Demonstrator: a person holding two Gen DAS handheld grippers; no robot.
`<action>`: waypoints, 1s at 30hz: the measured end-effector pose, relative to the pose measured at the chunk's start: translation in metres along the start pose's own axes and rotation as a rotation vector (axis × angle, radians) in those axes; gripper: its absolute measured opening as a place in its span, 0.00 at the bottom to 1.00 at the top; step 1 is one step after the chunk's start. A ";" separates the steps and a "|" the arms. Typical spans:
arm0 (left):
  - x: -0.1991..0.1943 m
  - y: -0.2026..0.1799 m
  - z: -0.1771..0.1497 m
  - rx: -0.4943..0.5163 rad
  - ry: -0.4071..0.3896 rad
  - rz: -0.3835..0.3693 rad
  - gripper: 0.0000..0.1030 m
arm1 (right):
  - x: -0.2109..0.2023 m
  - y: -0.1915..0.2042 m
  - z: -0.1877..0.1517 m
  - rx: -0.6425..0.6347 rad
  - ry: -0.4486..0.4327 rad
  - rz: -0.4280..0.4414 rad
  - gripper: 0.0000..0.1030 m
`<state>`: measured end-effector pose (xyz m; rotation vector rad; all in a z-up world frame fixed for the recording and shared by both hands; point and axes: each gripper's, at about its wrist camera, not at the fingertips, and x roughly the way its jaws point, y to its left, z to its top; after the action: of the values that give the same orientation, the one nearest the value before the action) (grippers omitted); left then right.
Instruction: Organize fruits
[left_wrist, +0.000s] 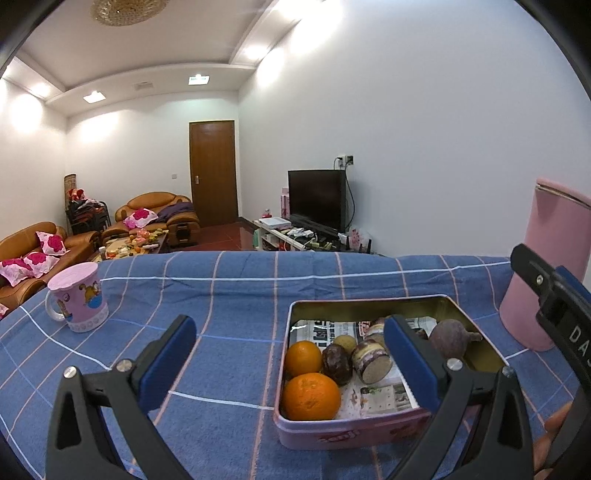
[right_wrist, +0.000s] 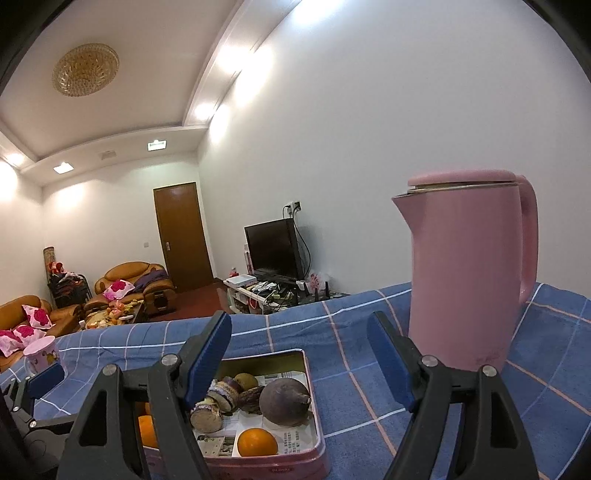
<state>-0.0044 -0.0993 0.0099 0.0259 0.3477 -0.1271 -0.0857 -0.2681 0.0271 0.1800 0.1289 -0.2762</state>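
Two tongs spread wide, left tongs (left_wrist: 290, 356) and right tongs (right_wrist: 299, 356) empty above fruit tin (left_wrist: 369, 301)

Your left gripper (left_wrist: 290, 354) and right gripper (right_wrist: 299, 354) match — black plastic arms, silver screws, blue finger pads (left_wrist: 168, 363) — white lettering on one.

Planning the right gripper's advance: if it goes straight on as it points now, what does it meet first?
Probably nothing soon: the right gripper, jaws open, points between the rectangular pink tin box and tall pink plastic kettle, over blue checked cloth. Depth is unclear.
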 end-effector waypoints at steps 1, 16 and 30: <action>0.000 -0.001 0.000 -0.001 -0.001 0.001 1.00 | 0.000 0.000 0.000 0.001 0.004 -0.001 0.75; -0.002 -0.002 0.000 0.001 0.002 0.010 1.00 | 0.001 0.001 0.002 -0.010 0.004 -0.001 0.75; -0.002 0.000 0.001 -0.001 0.007 0.016 1.00 | 0.003 -0.001 0.001 -0.007 0.009 -0.001 0.75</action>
<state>-0.0064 -0.0995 0.0114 0.0280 0.3549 -0.1106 -0.0832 -0.2702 0.0279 0.1742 0.1387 -0.2756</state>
